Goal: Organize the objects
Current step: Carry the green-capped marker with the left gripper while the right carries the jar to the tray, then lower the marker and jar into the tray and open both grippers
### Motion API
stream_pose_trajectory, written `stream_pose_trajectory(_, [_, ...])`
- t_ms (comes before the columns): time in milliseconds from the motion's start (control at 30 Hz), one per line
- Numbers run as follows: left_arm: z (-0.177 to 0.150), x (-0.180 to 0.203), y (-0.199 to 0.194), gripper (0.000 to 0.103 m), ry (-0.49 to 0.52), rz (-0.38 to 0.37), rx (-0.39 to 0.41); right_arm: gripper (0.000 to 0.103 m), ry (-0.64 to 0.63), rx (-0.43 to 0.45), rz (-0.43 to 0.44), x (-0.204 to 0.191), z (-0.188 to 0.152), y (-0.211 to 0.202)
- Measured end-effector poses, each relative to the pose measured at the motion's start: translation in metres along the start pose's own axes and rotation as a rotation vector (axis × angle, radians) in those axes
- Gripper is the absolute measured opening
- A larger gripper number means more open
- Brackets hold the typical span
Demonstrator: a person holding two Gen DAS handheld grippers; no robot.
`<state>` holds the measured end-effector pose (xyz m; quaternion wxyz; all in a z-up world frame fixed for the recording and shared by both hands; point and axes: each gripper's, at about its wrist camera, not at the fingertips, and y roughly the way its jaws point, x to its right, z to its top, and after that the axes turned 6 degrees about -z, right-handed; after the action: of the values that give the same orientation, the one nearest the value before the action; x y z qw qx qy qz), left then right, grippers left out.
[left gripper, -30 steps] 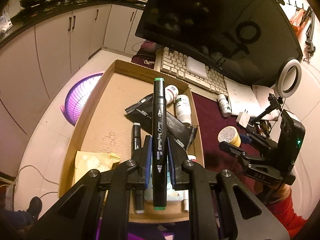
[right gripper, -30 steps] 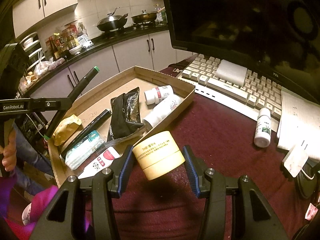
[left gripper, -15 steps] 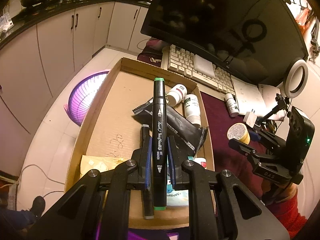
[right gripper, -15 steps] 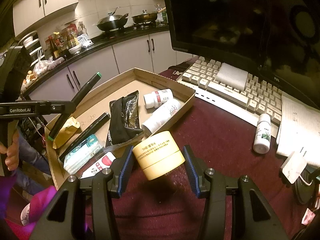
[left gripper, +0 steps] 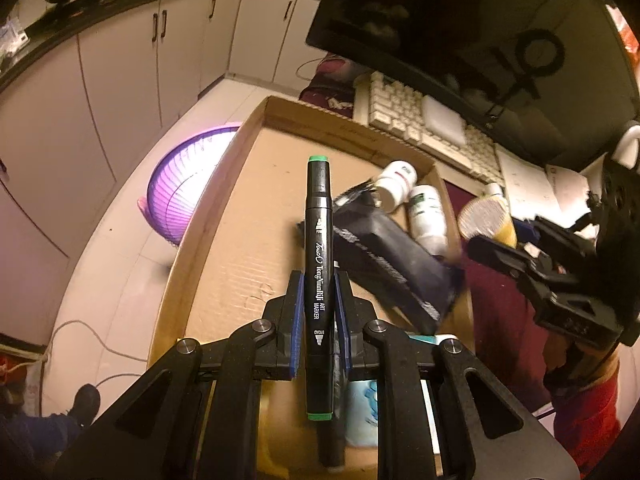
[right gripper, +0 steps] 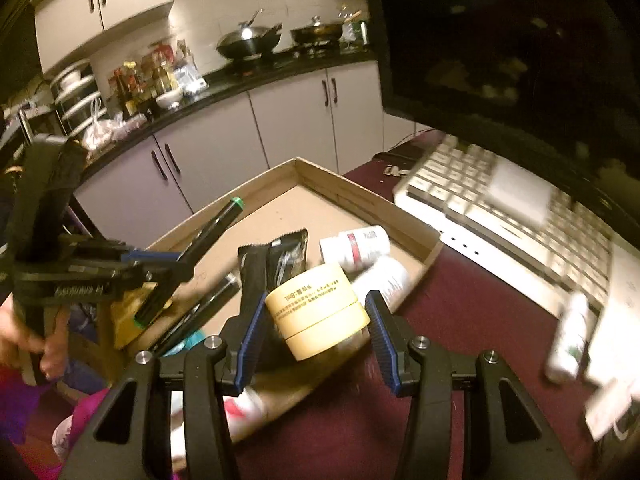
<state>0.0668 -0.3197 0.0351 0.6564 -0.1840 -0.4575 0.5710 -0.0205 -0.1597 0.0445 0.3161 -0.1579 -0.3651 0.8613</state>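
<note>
A black art marker [left gripper: 319, 280] with green end caps is clamped upright between the blue pads of the left gripper [left gripper: 319, 312], whose jaws are nearly closed on its barrel. It hangs above a shallow cardboard tray [left gripper: 208, 240]. In the tray, at two o'clock from the marker, lie a black foil packet [left gripper: 392, 256] and two white bottles [left gripper: 428, 212] near the far corner. The right gripper [right gripper: 316, 320], jaws partly spread, holds a round tan jar [right gripper: 316, 308] at the tray's near edge. A white keyboard [right gripper: 520, 216] sits at two o'clock on the maroon table [right gripper: 460, 312], under a dark monitor [right gripper: 520, 40].
</note>
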Motion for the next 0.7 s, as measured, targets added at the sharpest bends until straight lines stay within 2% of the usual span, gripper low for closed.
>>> stream_pose_trajectory(200, [0.002,-0.010,0.002,0.014,-0.021,0.022,0.004,0.049,-0.005,-0.040,0.003,-0.006,0.014,0.035])
stream_pose_trajectory(700, [-0.002,-0.019,0.012,0.014,-0.022,0.040,-0.030,0.049,-0.014,-0.100,0.040,-0.007,0.014,0.067])
